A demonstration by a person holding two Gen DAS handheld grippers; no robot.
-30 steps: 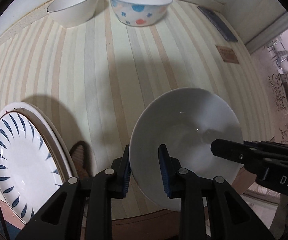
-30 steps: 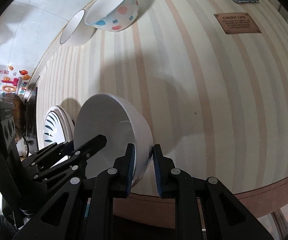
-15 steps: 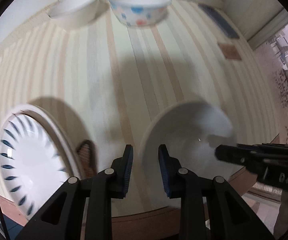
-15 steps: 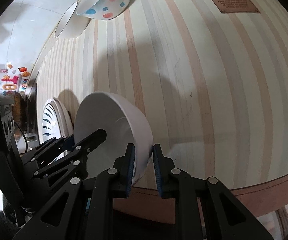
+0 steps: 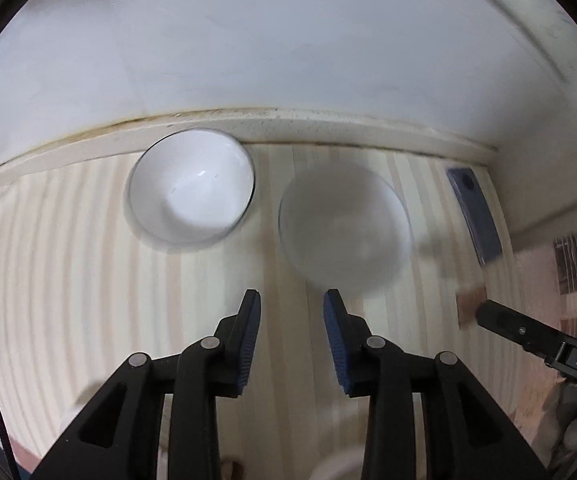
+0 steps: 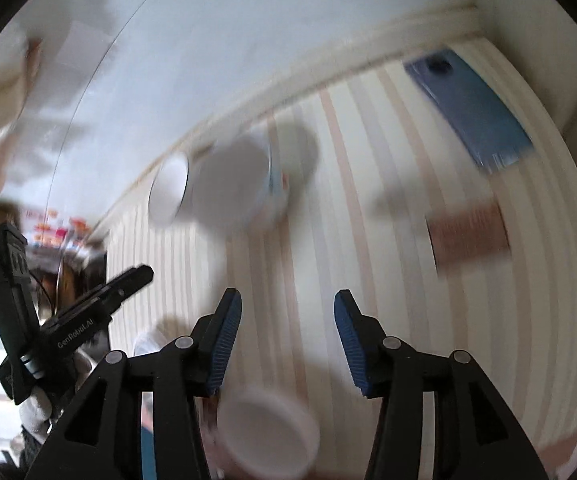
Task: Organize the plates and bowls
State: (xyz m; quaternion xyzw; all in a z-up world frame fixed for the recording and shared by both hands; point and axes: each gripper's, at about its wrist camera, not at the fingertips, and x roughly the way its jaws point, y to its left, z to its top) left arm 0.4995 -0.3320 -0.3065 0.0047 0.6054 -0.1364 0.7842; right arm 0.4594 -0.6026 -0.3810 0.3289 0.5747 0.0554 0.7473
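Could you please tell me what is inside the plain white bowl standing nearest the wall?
The plain white bowl appears empty: only its glossy inner surface with light reflections shows in the left wrist view. Whatever lies beneath it on the striped table is covered.

Glossy white ceramic bowl (image 5: 191, 190) at the back edge; matt striped cloth on the surface (image 5: 48, 280); ribbed blue rubber on black plastic fingers (image 5: 248, 336).

Bowls lined up at the back of the striped table (image 5: 68, 280)

A plain white bowl (image 5: 191, 191) with a thin dark rim stands upright by the wall; just to its right a second white bowl (image 5: 344, 236) — blurred — also sits upright. From the right wrist view the pair lie side by side, the nearer one (image 6: 240, 184) showing blue and red marks — another white bowl (image 6: 268, 432) lies near the front edge.
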